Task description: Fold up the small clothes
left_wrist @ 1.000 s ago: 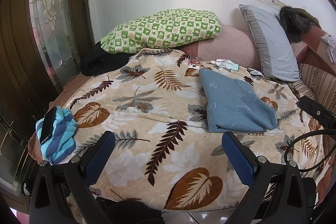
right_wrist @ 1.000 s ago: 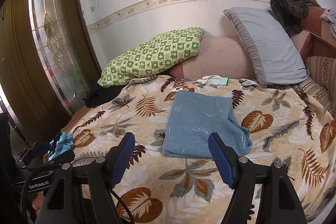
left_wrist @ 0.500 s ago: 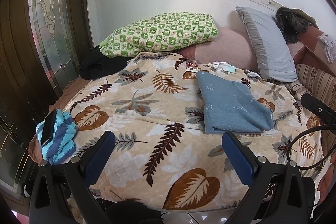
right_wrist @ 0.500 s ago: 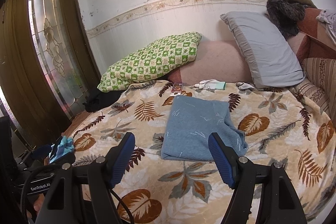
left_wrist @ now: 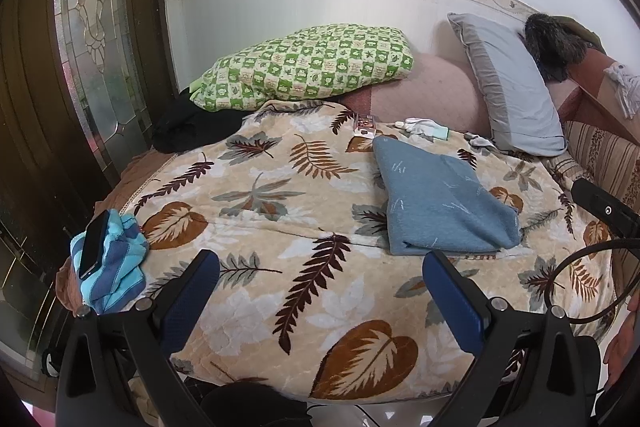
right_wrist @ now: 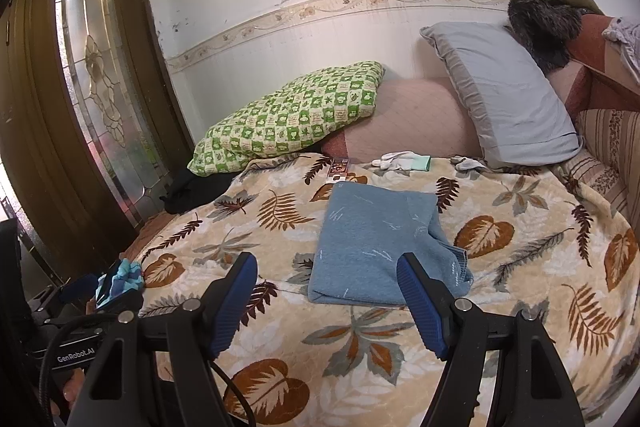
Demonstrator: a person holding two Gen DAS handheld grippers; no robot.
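Observation:
A folded blue knit garment (left_wrist: pixel 440 203) lies flat on the leaf-patterned blanket (left_wrist: pixel 280 227), right of centre; in the right wrist view the garment (right_wrist: pixel 376 247) lies just beyond my fingers. My left gripper (left_wrist: pixel 320 291) is open and empty, above the blanket's near edge, well short of the garment. My right gripper (right_wrist: pixel 328 291) is open and empty, hovering in front of the garment's near edge without touching it. A crumpled blue striped cloth (left_wrist: pixel 110 267) with a black phone (left_wrist: pixel 93 245) on it sits at the bed's left edge.
A green checked pillow (left_wrist: pixel 304 67) and a grey pillow (left_wrist: pixel 508 87) lean at the back. A black garment (left_wrist: pixel 188 131), white gloves (left_wrist: pixel 424 127) and a small packet (left_wrist: pixel 364 125) lie near the pillows. A wooden glass door (left_wrist: pixel 80 67) stands at left. The right gripper's body (left_wrist: pixel 600 207) shows at right.
Both grippers have drawn back and tilted up a little, so the bed and garment sit lower and farther in view. The garment has not moved. Both jaws stay open.

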